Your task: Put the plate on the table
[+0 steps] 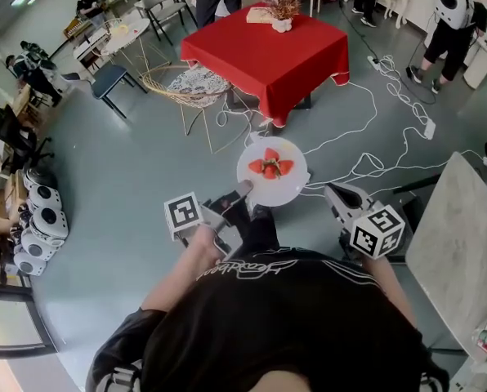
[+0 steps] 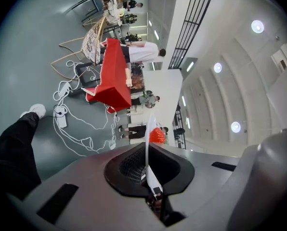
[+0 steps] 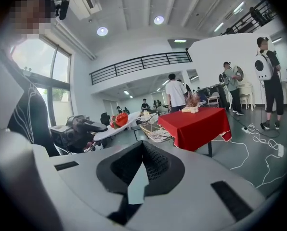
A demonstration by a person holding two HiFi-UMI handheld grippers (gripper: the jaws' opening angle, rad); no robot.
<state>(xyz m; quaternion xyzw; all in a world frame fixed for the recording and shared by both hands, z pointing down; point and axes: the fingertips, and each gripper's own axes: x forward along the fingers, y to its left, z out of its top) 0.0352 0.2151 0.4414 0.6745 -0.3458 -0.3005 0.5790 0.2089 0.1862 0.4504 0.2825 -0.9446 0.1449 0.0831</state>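
The plate point(image 1: 278, 194), loaded with strawberries point(image 1: 270, 167), is held above bare floor point(image 1: 145, 162), its rim pinched at 8 o'clock by the left gripper point(image 1: 243, 189). The right gripper point(image 1: 333, 192) is seen near the rim at 4 o'clock, jaws pressed together on nothing. The red table point(image 1: 268, 51) stands well apart at 12 o'clock, a wicker chair point(image 1: 186, 88) at 11, cables point(image 1: 366, 166) at 2, with open floor between.

One plate point(image 1: 281, 189) — one red-clothed table point(image 1: 268, 51) — one wire chair point(image 1: 180, 86).
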